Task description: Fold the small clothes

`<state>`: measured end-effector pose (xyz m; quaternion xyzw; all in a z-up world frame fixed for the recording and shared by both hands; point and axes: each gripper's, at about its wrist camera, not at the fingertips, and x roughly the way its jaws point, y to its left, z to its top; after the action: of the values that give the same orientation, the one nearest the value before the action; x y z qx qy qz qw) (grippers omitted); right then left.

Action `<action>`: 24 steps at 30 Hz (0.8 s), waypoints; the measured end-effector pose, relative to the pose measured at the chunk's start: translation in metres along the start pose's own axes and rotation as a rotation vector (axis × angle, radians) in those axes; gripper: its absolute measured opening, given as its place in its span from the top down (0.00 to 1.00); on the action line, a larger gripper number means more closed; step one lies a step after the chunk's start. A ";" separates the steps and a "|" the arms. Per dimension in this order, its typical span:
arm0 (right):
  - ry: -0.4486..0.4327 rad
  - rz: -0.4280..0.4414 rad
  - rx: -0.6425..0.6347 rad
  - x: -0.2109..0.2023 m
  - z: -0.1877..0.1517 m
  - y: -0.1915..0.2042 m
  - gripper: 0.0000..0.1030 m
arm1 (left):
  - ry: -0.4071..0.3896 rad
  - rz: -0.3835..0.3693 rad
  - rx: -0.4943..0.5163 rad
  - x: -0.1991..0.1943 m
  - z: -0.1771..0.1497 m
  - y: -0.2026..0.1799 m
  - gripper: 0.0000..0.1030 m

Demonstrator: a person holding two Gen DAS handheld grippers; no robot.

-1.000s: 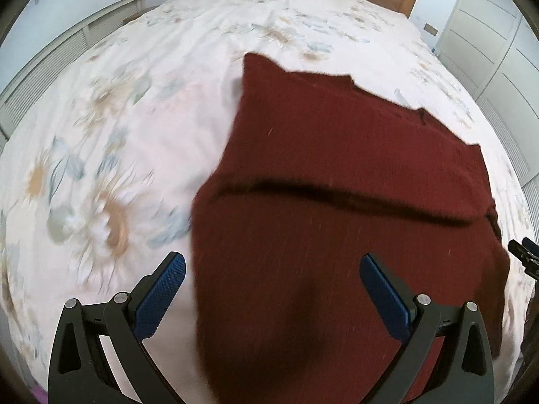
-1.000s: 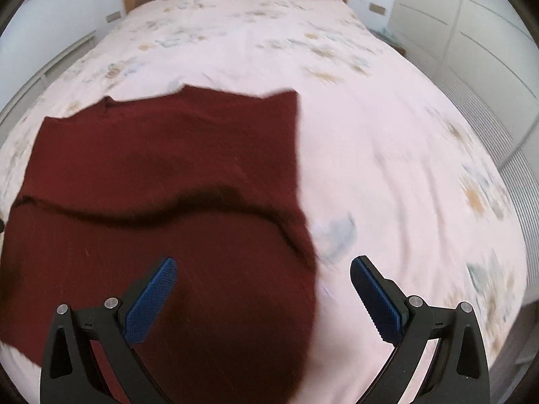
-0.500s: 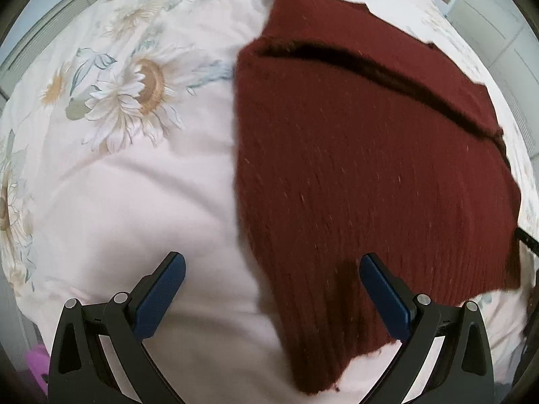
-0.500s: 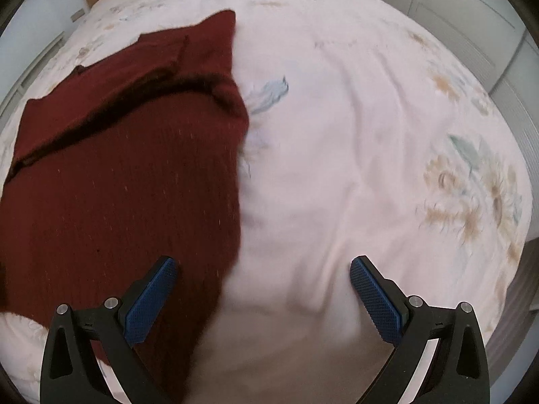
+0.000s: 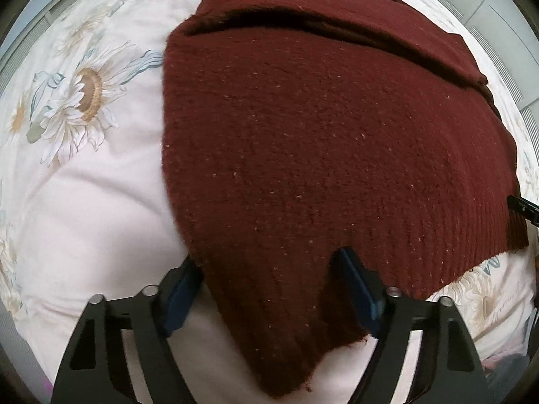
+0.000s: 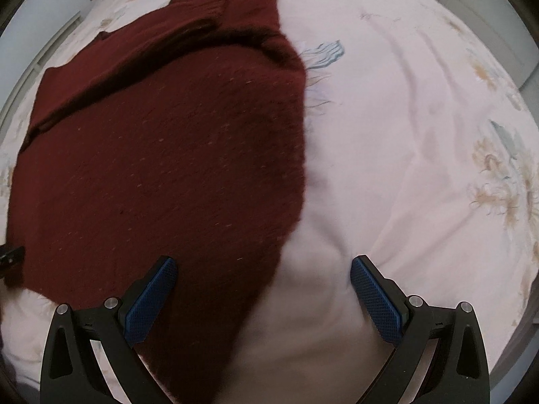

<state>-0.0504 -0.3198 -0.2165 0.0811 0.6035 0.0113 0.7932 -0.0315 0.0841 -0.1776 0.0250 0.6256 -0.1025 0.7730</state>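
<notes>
A dark red knitted sweater (image 5: 320,134) lies flat on the flowered bed sheet (image 5: 84,202), with a sleeve folded across its far part. My left gripper (image 5: 269,281) points down at the near left hem corner. Its jaws are closing, with that corner of the knit lying flat between the blue pads, not pinched. In the right wrist view the sweater (image 6: 168,151) fills the left half. My right gripper (image 6: 262,286) stands wide open over the near right hem corner, with one pad (image 6: 151,289) above the knit and the other above the bare sheet (image 6: 404,168).
White wardrobe doors (image 5: 488,0) stand beyond the bed at the upper right. A slatted white panel (image 5: 27,40) runs along the wall on the left. The sheet bulges softly near the bed's front edge.
Both grippers have dropped toward the sweater's near hem and tilted further down, so the knit looks larger. The left jaws have narrowed around the hem corner. The right jaws stay wide.
</notes>
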 end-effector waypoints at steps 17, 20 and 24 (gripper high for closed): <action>0.043 0.072 -0.133 -0.029 -0.001 0.039 0.88 | -0.004 -0.066 0.032 -0.010 0.014 -0.031 0.90; 0.003 0.113 -0.112 -0.044 0.006 0.036 0.89 | -0.026 -0.080 0.028 -0.022 0.021 -0.033 0.91; -0.058 0.167 -0.077 -0.064 0.021 0.026 0.89 | -0.066 -0.110 0.017 -0.032 0.043 -0.016 0.91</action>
<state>-0.0450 -0.3042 -0.1464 0.1008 0.5703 0.0983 0.8093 0.0005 0.0651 -0.1357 -0.0065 0.5992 -0.1509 0.7862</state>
